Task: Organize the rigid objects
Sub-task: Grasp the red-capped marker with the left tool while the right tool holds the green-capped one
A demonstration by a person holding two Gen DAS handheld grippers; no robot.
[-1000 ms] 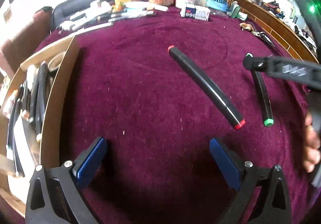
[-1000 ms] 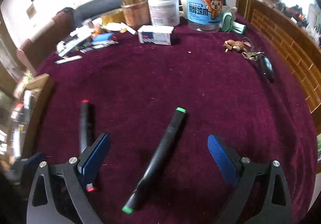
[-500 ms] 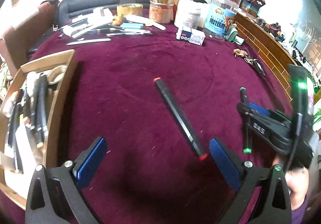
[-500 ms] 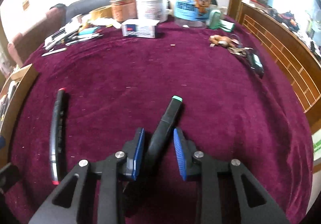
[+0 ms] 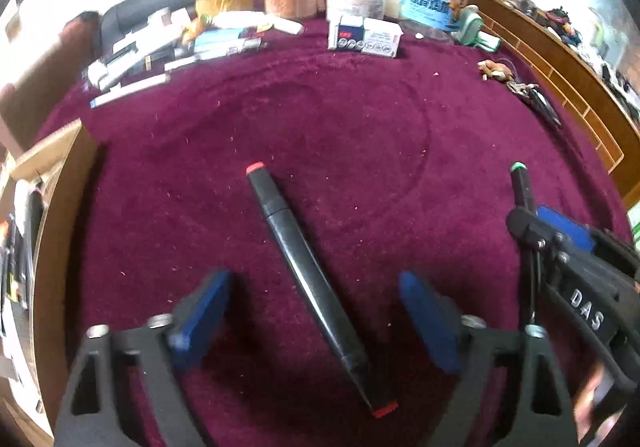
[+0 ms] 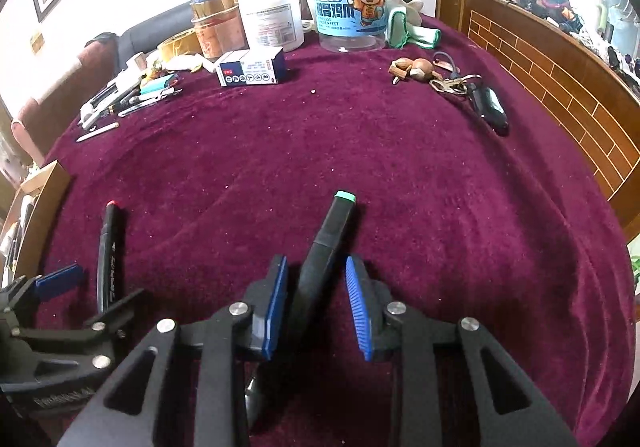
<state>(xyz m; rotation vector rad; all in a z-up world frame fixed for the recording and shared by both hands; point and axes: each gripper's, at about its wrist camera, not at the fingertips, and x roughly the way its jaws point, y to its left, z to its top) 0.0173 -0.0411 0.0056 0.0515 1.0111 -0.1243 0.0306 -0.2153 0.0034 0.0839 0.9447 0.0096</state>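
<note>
Between my left gripper's (image 5: pixel 316 321) closing, not-yet-touching jaws, the red-capped black marker (image 5: pixel 308 283) is lying lengthwise; my right gripper (image 6: pixel 318 303) is clamping the green-capped black marker (image 6: pixel 326 247).

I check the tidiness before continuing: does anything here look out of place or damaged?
Nothing looks damaged or spilled. Only two black markers lie loose on the cloth: the red-capped marker and the green-capped marker, not in the wooden tray.
</note>
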